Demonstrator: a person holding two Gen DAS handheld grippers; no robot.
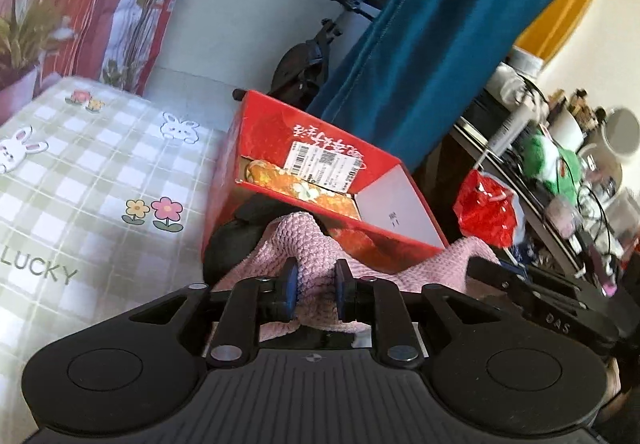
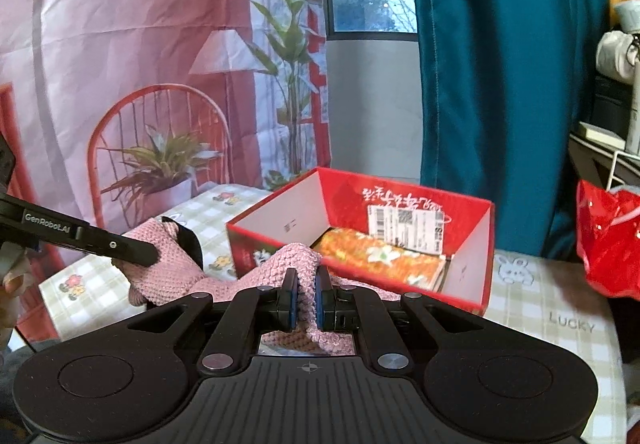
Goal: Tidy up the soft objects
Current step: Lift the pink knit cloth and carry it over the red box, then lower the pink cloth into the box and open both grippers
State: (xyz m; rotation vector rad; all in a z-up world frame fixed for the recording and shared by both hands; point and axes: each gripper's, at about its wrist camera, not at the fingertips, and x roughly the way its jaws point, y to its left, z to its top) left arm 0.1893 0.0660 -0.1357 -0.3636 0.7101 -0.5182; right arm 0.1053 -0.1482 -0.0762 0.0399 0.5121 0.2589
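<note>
My left gripper (image 1: 316, 286) pinches a fold of the pink knitted cloth (image 1: 304, 240) between its blue pads; my right gripper (image 2: 306, 298) is clamped tight on another fold. The cloth hangs between them, just short of the open red cardboard box (image 2: 404, 200) at twelve o'clock, on the green checked tablecloth (image 1: 92, 180).

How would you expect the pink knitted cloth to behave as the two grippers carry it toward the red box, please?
Probably floppy: the pink knitted cloth sags between the left gripper and right gripper. Its chunky knit likely grips the pads well. Loose folds might snag the red box rim.
</note>
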